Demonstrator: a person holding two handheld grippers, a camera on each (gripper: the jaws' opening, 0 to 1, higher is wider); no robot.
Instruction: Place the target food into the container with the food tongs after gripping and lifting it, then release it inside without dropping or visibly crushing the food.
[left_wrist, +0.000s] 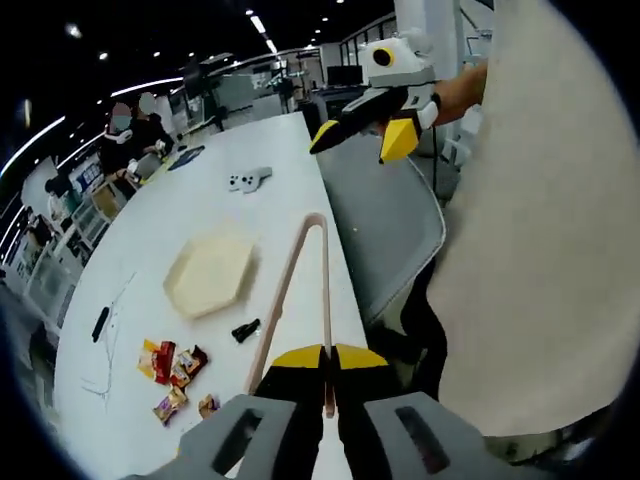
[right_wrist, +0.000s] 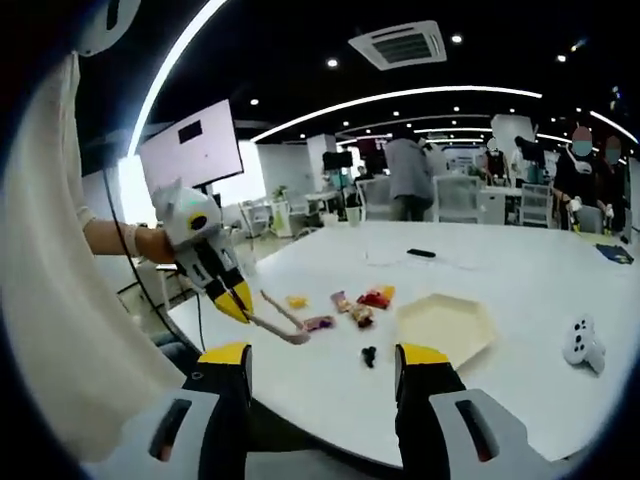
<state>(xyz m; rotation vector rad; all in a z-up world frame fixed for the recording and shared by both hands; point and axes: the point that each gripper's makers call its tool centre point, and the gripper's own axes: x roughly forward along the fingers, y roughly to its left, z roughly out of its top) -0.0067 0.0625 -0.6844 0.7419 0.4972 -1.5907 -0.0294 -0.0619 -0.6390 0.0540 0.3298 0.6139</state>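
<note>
A: While the left gripper (left_wrist: 327, 362) clamps the food tongs (left_wrist: 300, 290) at the handle end, jaws narrow on them, tips aim out over the white table (left_wrist: 270, 160), prob. so they can reach the snacks.

B: Right gripper (right_wrist: 325, 365)?

A: Jaws wide, holding nothing, held back off the edge.

B: Target food?

A: Wrapped snacks (left_wrist: 175, 365) near the table edge, beside the hexagonal tray (left_wrist: 208, 272). Which pkt is the target: can't tell. Wrappers too small to read; small black item (left_wrist: 245, 330) unidentified.
</note>
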